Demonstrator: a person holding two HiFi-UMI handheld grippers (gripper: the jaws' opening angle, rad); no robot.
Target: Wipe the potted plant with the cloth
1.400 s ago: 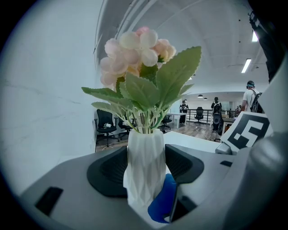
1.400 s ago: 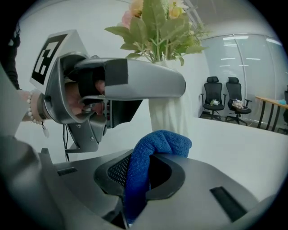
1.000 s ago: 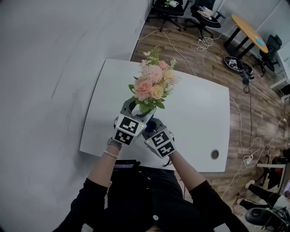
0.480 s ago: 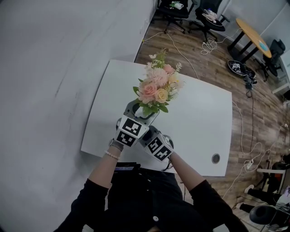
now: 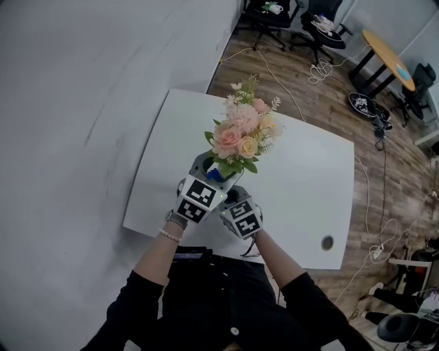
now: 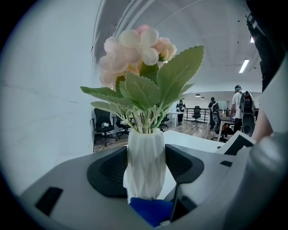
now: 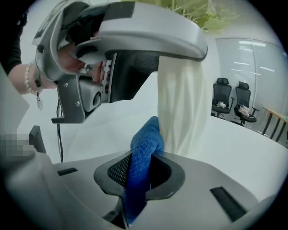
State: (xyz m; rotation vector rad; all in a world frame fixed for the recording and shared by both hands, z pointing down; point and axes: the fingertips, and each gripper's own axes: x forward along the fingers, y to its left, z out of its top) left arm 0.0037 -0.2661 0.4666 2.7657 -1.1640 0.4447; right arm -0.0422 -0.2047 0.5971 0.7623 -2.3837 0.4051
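Observation:
The potted plant is a white faceted vase [image 6: 145, 161] holding pink and peach flowers [image 5: 241, 132] with green leaves [image 6: 148, 90]. My left gripper [image 6: 145, 167] is shut on the vase, one dark pad on each side. In the head view the left gripper [image 5: 204, 179] hides most of the vase. My right gripper [image 7: 140, 173] is shut on a folded blue cloth [image 7: 143, 157], whose upper end presses against the vase [image 7: 182, 108] low down. The cloth [image 5: 214, 175] shows as a blue patch just under the leaves. The right gripper [image 5: 233, 200] sits close beside the left one.
Both grippers work over the near left part of a white table [image 5: 309, 171] with a cable hole [image 5: 327, 242]. A grey wall [image 5: 82, 103] runs along the left. Office chairs [image 5: 274, 14], floor cables [image 5: 319, 68] and a round wooden table [image 5: 387, 48] lie beyond.
The right gripper has shifted slightly against the vase, and the blue cloth now shows higher, nearer the leaves. The left gripper keeps its hold on the vase.

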